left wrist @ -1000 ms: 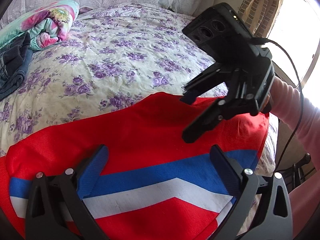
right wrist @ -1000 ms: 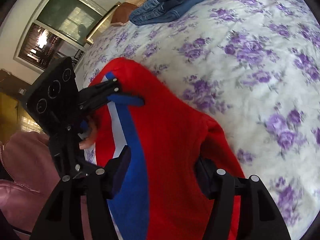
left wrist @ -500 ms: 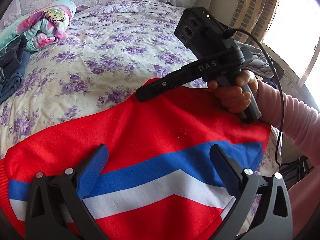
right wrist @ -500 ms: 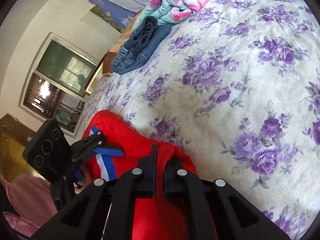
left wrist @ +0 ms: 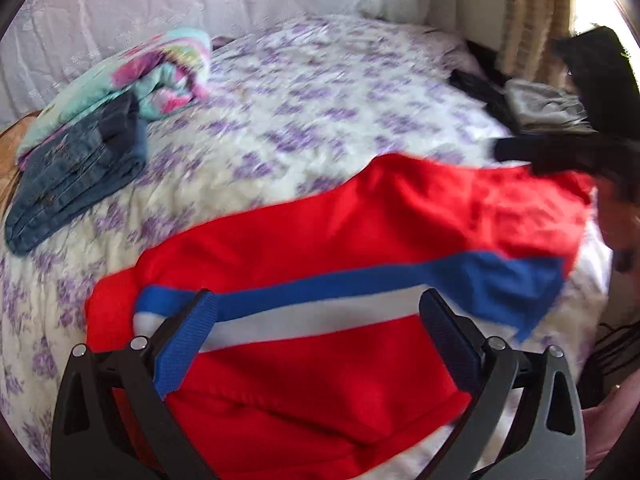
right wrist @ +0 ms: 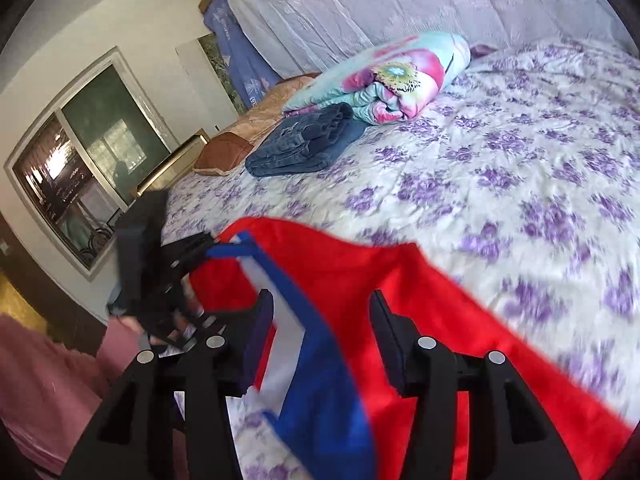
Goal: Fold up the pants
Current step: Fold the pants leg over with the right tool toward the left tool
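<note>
The red pants (left wrist: 320,248), with a blue and white stripe, are spread on the flowered bed (left wrist: 320,92). The left gripper (left wrist: 320,344) is held above them, jaws wide apart. Folded jeans (left wrist: 76,172) are seen far left.

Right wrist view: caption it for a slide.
Open tongs over red pants with a blue-and-white stripe, on a flowered bed beside folded jeans.

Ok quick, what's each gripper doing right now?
Left gripper: jaws open, red pants beneath, not gripped.
Right gripper: jaws open, just been opening; pants between them, not pinched.
</note>
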Motion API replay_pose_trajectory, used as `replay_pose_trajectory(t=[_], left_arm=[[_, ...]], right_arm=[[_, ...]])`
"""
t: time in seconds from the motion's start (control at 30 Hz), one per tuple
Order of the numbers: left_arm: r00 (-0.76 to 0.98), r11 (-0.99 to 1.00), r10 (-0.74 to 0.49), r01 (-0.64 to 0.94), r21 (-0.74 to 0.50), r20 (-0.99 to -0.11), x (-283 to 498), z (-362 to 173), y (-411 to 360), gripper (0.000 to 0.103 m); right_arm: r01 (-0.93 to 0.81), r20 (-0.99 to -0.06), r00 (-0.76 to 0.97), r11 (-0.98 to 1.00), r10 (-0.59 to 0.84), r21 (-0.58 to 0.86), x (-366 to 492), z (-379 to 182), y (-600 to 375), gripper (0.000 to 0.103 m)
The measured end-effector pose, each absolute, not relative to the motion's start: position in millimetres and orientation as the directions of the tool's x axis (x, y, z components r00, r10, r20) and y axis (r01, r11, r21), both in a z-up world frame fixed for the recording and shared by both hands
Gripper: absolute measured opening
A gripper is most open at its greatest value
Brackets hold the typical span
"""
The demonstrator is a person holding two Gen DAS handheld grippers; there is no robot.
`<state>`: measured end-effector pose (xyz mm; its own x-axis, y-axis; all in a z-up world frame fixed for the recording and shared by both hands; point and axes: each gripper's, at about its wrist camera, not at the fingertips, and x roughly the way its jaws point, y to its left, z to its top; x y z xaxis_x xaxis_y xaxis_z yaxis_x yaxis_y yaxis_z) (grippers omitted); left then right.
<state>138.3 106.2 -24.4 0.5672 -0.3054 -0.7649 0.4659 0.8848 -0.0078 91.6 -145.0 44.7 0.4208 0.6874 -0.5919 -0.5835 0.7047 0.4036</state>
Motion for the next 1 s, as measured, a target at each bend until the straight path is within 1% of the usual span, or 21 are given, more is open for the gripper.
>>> replay_pose_trajectory(t=[0.07,0.13,0.17,0.2,0.23,0.3,0.33,0.4,0.47,0.5,0.57,0.63,0.67,0.7,0.73,0.8,0.83,0.87,0.9,0.97,1.0], left_arm=[[0.568,0.891,-0.283,0.453,0.007,-0.773,138.4,-34.1,109.0,0.099],[0.578,0.891,-0.258,0.451,0.040,-0.774,135.6,-31.7,106.4,0.099],[0.575,0.890,-0.246,0.453,0.053,-0.780,135.8,-31.8,105.7,0.099],[0.571,0.889,-0.228,0.453,0.071,-0.789,136.8,-30.6,104.5,0.099],[0.566,0.890,-0.213,0.448,0.081,-0.796,137.8,-28.1,103.1,0.099],[0.565,0.894,-0.219,0.443,0.069,-0.795,140.6,-16.3,99.2,0.099],[0.565,0.889,-0.266,0.457,0.028,-0.782,141.6,-9.1,95.6,0.099],[0.533,0.865,-0.394,0.491,-0.106,-0.748,144.1,2.5,86.7,0.099],[0.465,0.815,-0.518,0.524,-0.248,-0.718,144.9,1.4,75.3,0.099],[0.400,0.770,-0.584,0.548,-0.326,-0.706,143.3,-6.2,65.0,0.099],[0.333,0.725,-0.627,0.580,-0.371,-0.705,137.2,-20.9,48.4,0.099],[0.318,0.712,-0.621,0.610,-0.347,-0.717,128.9,-33.4,36.7,0.099],[0.334,0.724,-0.594,0.618,-0.305,-0.732,124.6,-38.8,32.3,0.099],[0.353,0.736,-0.563,0.626,-0.259,-0.747,120.4,-42.8,28.7,0.099],[0.361,0.744,-0.546,0.623,-0.241,-0.756,118.7,-43.8,26.9,0.099],[0.361,0.747,-0.526,0.628,-0.216,-0.770,118.0,-44.8,24.2,0.099],[0.357,0.744,-0.517,0.636,-0.202,-0.778,117.6,-44.9,24.3,0.099],[0.356,0.742,-0.510,0.642,-0.192,-0.783,116.2,-44.0,24.4,0.099],[0.352,0.738,-0.504,0.650,-0.182,-0.788,115.4,-41.3,22.5,0.099],[0.355,0.737,-0.505,0.652,-0.178,-0.787,116.4,-33.5,24.2,0.099],[0.379,0.741,-0.513,0.648,-0.174,-0.770,115.9,-25.6,27.8,0.099]], right_arm=[[-0.541,-0.655,0.427,0.757,0.623,0.367,76.3,22.4,-142.4,0.050],[-0.458,-0.760,0.384,0.823,0.525,0.337,68.7,-10.6,-143.1,0.048],[-0.456,-0.747,0.411,0.827,0.523,0.328,58.5,-18.7,-149.9,0.047],[-0.469,-0.731,0.437,0.826,0.525,0.313,49.9,-15.3,-152.9,0.048],[-0.463,-0.743,0.431,0.832,0.512,0.305,47.3,-10.1,-155.7,0.048],[-0.439,-0.710,0.465,0.834,0.529,0.334,50.4,5.9,-161.8,0.048],[-0.437,-0.673,0.497,0.828,0.548,0.351,54.3,16.2,-163.7,0.048],[-0.456,-0.601,0.536,0.802,0.593,0.385,73.7,33.8,-162.6,0.048],[-0.485,-0.563,0.507,0.756,0.653,0.440,105.5,38.6,-154.9,0.047],[-0.494,-0.556,0.477,0.731,0.681,0.471,123.5,36.9,-149.6,0.042],[-0.510,-0.559,0.370,0.665,0.742,0.545,160.7,26.3,-135.9,0.038],[-0.489,-0.604,0.281,0.653,0.746,0.579,193.5,9.2,-121.7,0.036],[-0.464,-0.649,0.273,0.688,0.711,0.558,205.2,2.1,-116.9,0.033],[-0.435,-0.702,0.285,0.741,0.653,0.512,222.1,-10.5,-115.9,0.025],[-0.422,-0.712,0.282,0.750,0.643,0.510,232.4,-18.2,-120.2,0.000],[-0.349,-0.662,0.268,0.711,0.700,0.611,244.0,-24.3,-138.8,0.000],[-0.285,-0.662,0.320,0.735,0.678,0.615,245.4,-20.9,-152.4,0.015],[-0.250,-0.681,0.385,0.781,0.623,0.573,241.8,-13.8,-161.9,0.025],[-0.241,-0.665,0.435,0.789,0.608,0.565,233.9,-3.2,-173.5,0.032],[-0.256,-0.582,0.471,0.734,0.663,0.629,209.4,13.0,-193.3,0.033],[-0.275,-0.541,0.497,0.714,0.679,0.643,188.2,23.4,-201.4,0.034]])
